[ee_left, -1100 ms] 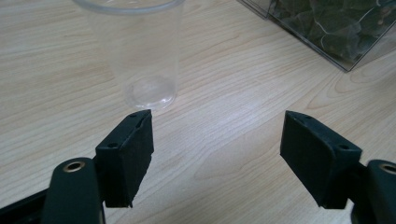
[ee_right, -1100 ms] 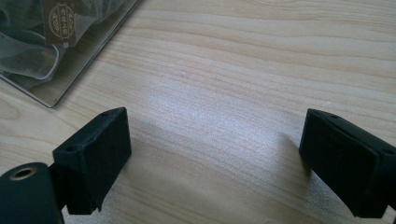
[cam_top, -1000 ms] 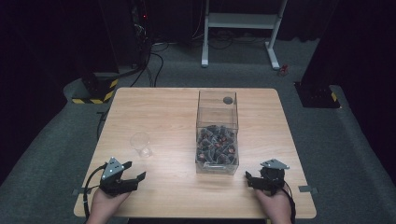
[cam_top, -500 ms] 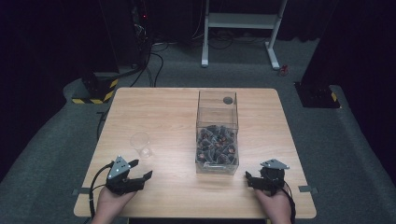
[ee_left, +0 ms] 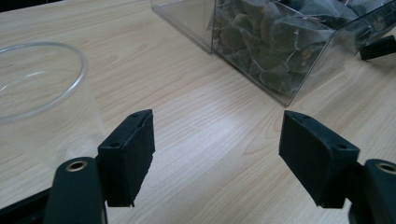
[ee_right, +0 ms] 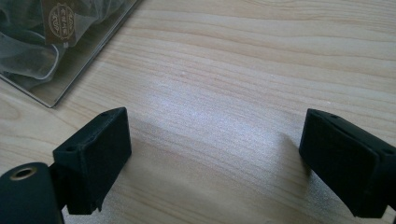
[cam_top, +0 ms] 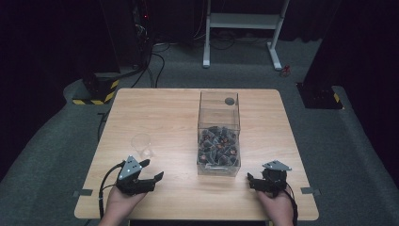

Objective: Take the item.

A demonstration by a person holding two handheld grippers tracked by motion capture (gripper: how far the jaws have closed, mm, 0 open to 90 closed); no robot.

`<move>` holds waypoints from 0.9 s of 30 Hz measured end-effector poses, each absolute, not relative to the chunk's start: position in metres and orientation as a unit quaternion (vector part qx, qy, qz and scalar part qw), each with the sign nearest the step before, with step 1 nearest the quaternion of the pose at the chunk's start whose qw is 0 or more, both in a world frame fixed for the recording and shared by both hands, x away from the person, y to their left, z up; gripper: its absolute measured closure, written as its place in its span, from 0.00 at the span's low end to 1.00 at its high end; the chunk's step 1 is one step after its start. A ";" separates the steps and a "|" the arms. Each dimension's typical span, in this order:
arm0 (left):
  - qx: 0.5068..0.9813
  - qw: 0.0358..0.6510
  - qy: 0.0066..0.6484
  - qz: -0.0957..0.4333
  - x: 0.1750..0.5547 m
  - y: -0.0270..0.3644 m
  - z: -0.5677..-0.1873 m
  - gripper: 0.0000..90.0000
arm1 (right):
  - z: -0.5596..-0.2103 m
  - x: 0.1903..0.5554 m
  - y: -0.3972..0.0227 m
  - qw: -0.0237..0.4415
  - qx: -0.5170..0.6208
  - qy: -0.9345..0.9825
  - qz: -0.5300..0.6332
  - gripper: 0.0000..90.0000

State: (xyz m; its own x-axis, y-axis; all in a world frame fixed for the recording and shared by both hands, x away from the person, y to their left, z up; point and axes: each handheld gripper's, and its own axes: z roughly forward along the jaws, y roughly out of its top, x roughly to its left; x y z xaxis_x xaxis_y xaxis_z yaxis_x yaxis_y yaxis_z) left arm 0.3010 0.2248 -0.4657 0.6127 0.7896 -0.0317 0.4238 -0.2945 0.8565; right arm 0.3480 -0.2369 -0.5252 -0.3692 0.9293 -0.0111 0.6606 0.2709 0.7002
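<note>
The small clear plastic cup [cam_top: 142,145] stands just ahead-left of the left gripper [cam_top: 155,170], whose jaws are apart and empty, nearer than the right gripper [cam_top: 249,181], likewise agape.

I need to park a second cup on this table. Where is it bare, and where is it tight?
Bare: the far left quarter beyond the cup, the strip right of the box, and the near edge between the left gripper and the right gripper. Tight: between cup and left gripper.
</note>
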 end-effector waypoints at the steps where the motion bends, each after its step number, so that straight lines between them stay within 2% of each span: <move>1: 0.778 0.449 0.389 0.204 0.301 0.224 -0.465 0.30 | -0.525 0.348 -0.237 0.216 0.518 0.767 0.310 0.10; 27: 0.773 0.485 0.362 0.190 0.324 0.188 -0.444 0.32 | -0.525 0.345 -0.240 0.211 0.510 0.773 0.311 0.10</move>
